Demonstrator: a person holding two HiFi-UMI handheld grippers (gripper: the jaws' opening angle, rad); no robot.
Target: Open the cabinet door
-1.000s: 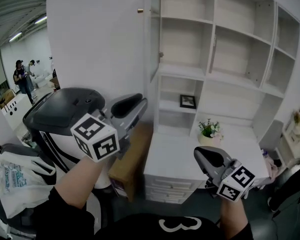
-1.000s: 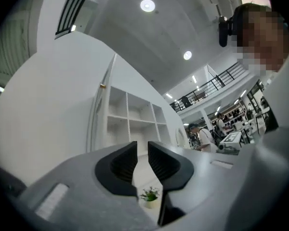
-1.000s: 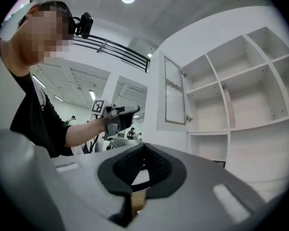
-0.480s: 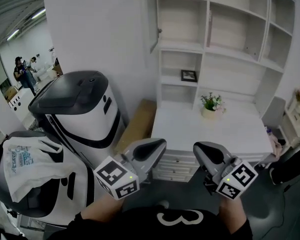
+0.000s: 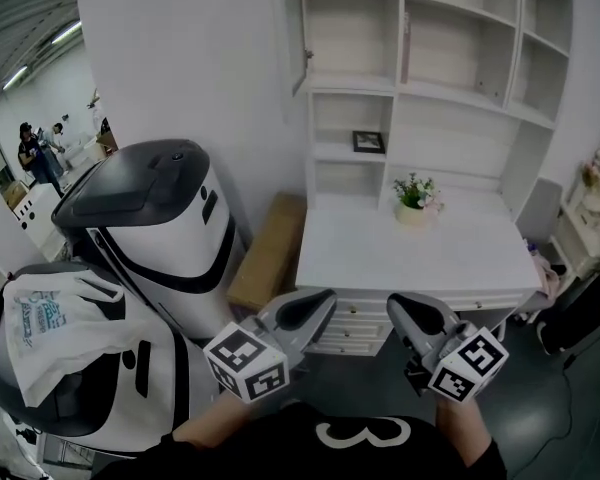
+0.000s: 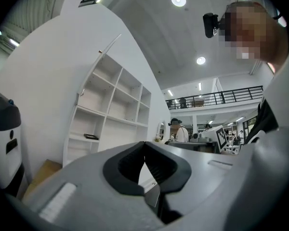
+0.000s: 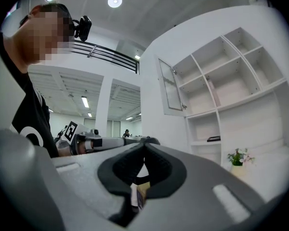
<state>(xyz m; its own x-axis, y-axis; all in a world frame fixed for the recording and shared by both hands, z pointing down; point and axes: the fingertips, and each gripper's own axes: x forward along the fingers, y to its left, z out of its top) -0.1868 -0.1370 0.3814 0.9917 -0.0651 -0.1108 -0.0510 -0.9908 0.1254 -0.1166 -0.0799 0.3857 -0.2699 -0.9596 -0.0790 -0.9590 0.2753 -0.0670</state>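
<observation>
The white cabinet stands against the wall above a desk, its shelves bare to view. Its upper-left door is swung open, edge-on in the head view; the right gripper view shows the door as a framed panel hanging out from the shelves. My left gripper and right gripper are both held low, side by side, near my body and well short of the cabinet. Each is shut with nothing between its jaws. In the left gripper view the jaw tips of my left gripper meet in front of the shelves.
A white desk with drawers carries a small potted plant; a picture frame sits on a lower shelf. A grey-and-white machine and a cardboard box stand left of the desk. A white bag lies at lower left.
My left gripper dropped from chest height at the left to low centre. The right gripper sank a little. Both now sit close together.
</observation>
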